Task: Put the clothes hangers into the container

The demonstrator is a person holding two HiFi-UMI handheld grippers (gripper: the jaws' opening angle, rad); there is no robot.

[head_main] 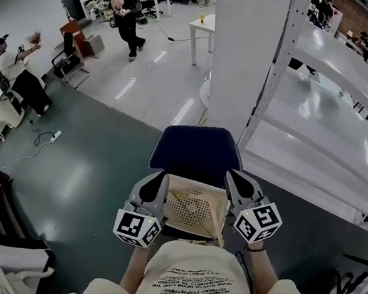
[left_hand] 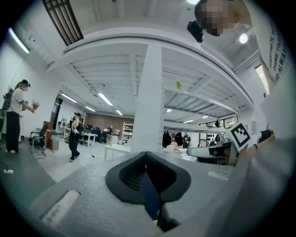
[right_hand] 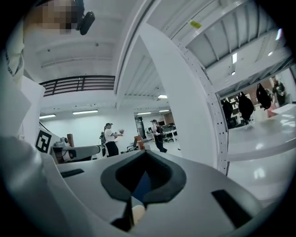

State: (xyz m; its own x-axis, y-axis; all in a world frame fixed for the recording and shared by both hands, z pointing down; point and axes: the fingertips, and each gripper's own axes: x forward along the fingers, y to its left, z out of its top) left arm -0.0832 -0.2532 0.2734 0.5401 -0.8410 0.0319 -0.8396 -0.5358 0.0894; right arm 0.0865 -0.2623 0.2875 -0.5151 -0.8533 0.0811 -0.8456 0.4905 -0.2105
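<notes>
The beige perforated plastic container is held over the seat of the dark blue padded chair, between the person's two hands. The left tool has its jaws pinched narrow on the rim at the chair's left side. The right tool is closed just as tight on the opposite rim. Pale wooden clothes hangers lie inside the container, leaning along its right wall. A white metal shelving rack stands just right of the chair.

An open lab hall: white metal shelving, desks, glossy floor, a standing person.
</notes>
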